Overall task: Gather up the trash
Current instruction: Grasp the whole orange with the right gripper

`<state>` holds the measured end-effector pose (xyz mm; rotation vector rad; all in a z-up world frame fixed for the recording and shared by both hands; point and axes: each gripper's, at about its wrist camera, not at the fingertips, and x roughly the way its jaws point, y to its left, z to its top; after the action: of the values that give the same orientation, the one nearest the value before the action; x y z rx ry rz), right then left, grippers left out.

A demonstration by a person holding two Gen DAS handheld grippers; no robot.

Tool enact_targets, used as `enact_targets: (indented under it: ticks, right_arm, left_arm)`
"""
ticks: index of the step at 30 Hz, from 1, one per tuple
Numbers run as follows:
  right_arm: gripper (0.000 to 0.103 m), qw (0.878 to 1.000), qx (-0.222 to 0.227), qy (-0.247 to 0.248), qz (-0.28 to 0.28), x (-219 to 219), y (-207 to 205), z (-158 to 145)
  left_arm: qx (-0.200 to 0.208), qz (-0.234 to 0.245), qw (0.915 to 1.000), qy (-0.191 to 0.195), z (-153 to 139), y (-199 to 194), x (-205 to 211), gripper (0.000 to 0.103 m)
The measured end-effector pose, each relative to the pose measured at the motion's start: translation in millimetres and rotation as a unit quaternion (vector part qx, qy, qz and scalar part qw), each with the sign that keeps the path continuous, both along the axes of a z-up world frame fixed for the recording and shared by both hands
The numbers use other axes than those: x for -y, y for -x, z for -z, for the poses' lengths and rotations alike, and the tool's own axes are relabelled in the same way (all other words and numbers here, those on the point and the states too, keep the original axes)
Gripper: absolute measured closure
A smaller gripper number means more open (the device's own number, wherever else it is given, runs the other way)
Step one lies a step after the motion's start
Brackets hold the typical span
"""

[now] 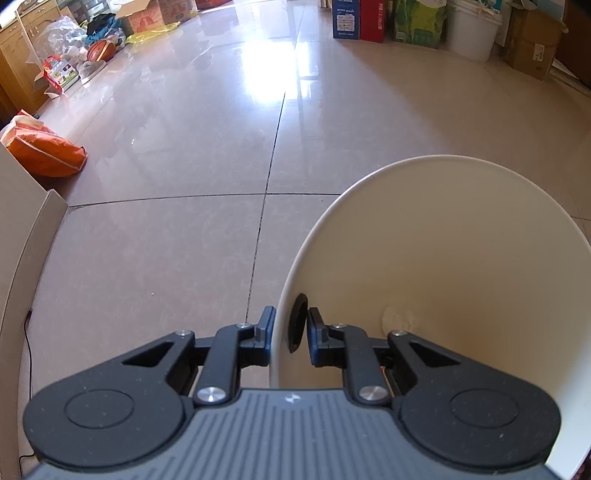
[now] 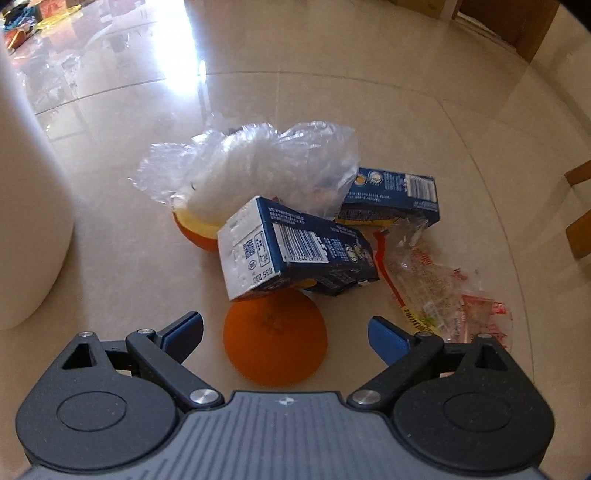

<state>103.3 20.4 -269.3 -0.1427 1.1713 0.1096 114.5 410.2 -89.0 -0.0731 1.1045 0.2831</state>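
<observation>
My left gripper point(image 1: 290, 330) is shut on the rim of a cream waste bin point(image 1: 461, 266), one finger outside the wall and one inside by a dark hole. A crumpled white wad point(image 1: 400, 320) lies inside the bin. In the right wrist view, my right gripper point(image 2: 285, 332) stands open, its fingers on either side of an orange peel half point(image 2: 275, 341) on the floor. Behind it lie a blue milk carton point(image 2: 291, 247), a second blue carton point(image 2: 397, 194), a crumpled clear plastic bag point(image 2: 251, 162), another orange piece point(image 2: 195, 230) and a clear printed wrapper point(image 2: 439, 288).
The cream bin's wall point(image 2: 29, 206) stands at the left of the right wrist view. Wooden furniture legs point(image 2: 580, 218) are at the right. Far across the tiled floor point(image 1: 166, 258) are boxes point(image 1: 358, 18), a white bucket point(image 1: 471, 29), a basketball point(image 1: 101, 50) and an orange bag point(image 1: 44, 149).
</observation>
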Motion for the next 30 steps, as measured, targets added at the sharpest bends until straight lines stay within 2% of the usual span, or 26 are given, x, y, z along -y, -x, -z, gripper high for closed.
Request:
enact_targets:
  ticks: [4, 9, 12, 15, 20, 30]
  right_arm:
    - [0.006, 1.0, -0.011, -0.002, 0.004, -2, -2, 11]
    - [0.018, 1.0, -0.026, 0.013, -0.005, -7, -2, 25]
    - [0.019, 0.999, -0.036, 0.005, 0.005, -3, -5, 31]
    - [0.026, 0.999, -0.045, -0.009, 0.005, -2, -5, 29]
    - [0.03, 0.998, -0.06, -0.007, 0.01, 0, -10, 30]
    - [0.031, 0.995, -0.09, -0.011, 0.028, 8, 5, 15]
  left_arm:
    - [-0.001, 0.002, 1.0, -0.004, 1, -1, 2, 0.087]
    - [0.001, 0.005, 1.0, -0.004, 1, 1, 3, 0.087]
    - [0.002, 0.006, 1.0, -0.005, 1, 1, 3, 0.087]
    - [0.003, 0.005, 1.0, -0.004, 1, 1, 3, 0.087]
    - [0.003, 0.005, 1.0, 0.002, 1, 1, 0, 0.087]
    - [-0.004, 0.02, 0.9998, -0.007, 8, -3, 4, 0.088]
